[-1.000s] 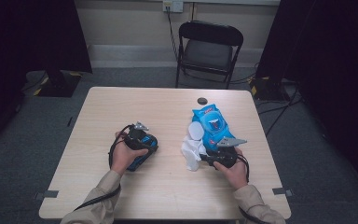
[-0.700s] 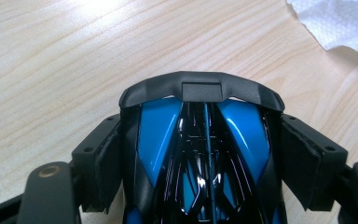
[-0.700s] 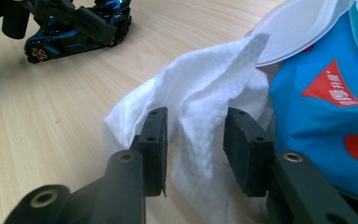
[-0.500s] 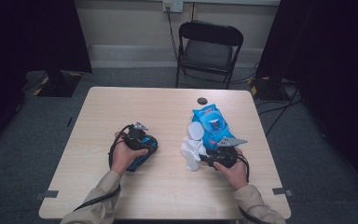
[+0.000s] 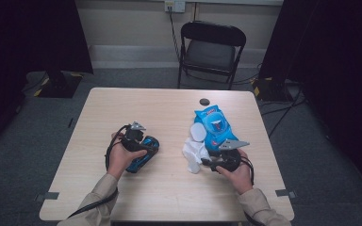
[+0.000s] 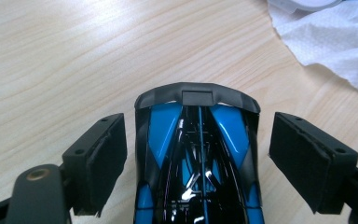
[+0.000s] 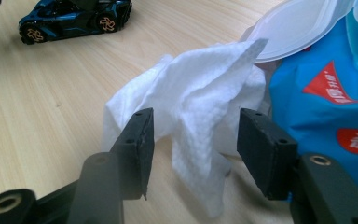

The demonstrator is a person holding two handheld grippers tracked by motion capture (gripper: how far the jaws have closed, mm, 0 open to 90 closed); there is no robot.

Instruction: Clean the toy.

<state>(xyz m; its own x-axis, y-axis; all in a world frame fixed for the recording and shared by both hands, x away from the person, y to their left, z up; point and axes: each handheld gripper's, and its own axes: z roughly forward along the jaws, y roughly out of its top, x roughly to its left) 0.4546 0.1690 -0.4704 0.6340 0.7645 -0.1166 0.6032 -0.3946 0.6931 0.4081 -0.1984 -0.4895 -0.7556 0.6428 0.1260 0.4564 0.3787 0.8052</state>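
Right gripper (image 7: pixel 191 154): jaws just opening, standing apart around the white wipe (image 7: pixel 191 107), pads not pressing it. Left gripper (image 6: pixel 198 154): jaws open, straddling the blue toy car (image 6: pixel 198 158) without contact. Wipe lies between car and the blue wipe pack (image 5: pixel 214 127), touching the pack. Recommendation: close squarely on the wipe's bunched middle, clear of the pack's lid.

The blue wipes pack (image 7: pixel 321 107), lying near the tabletop's right edge, bears a red triangular label with small white characters too blurred to read; a second red patch lower on it shows white characters cut off by the frame; nothing else carries lettering.
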